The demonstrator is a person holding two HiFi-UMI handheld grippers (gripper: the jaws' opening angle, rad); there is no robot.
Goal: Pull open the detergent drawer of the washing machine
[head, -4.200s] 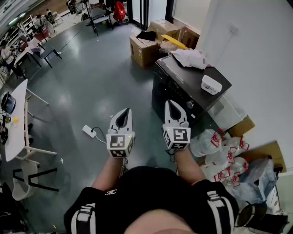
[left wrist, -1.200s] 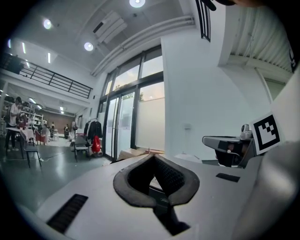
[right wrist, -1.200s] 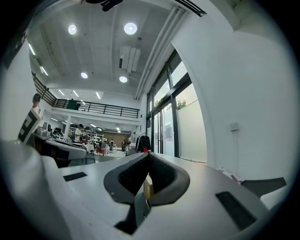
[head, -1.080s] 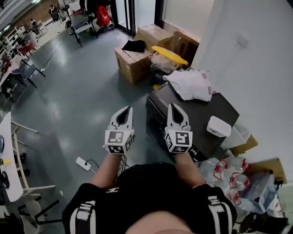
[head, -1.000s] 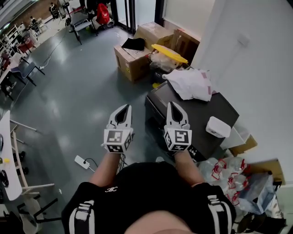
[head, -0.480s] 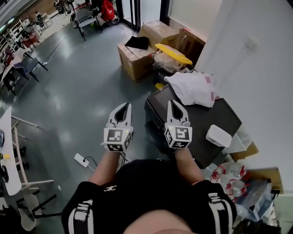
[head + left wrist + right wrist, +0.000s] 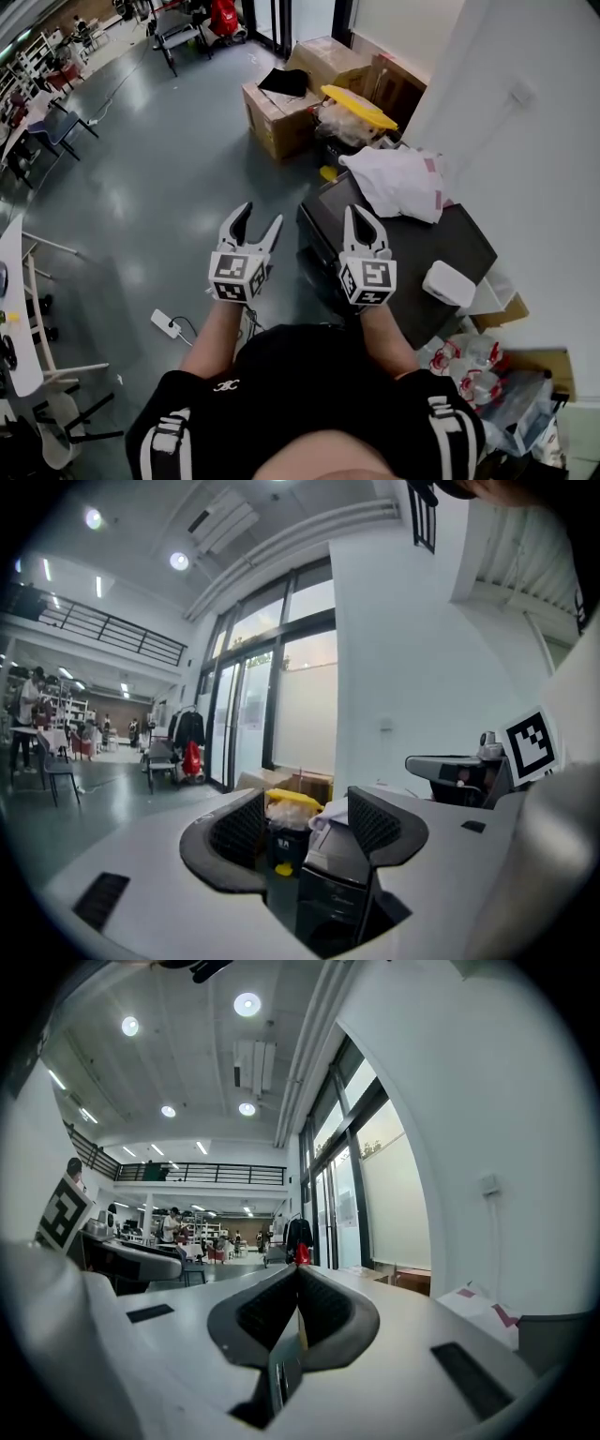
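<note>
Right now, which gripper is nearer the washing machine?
Right. The right gripper hangs over the washing machine; the left gripper, jaws opening with nothing between, is beside it over the floor.

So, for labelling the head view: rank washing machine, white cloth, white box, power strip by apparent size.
1. washing machine
2. white cloth
3. white box
4. power strip; it lies on the floor, farther from the camera, so real size is unsure.
</note>
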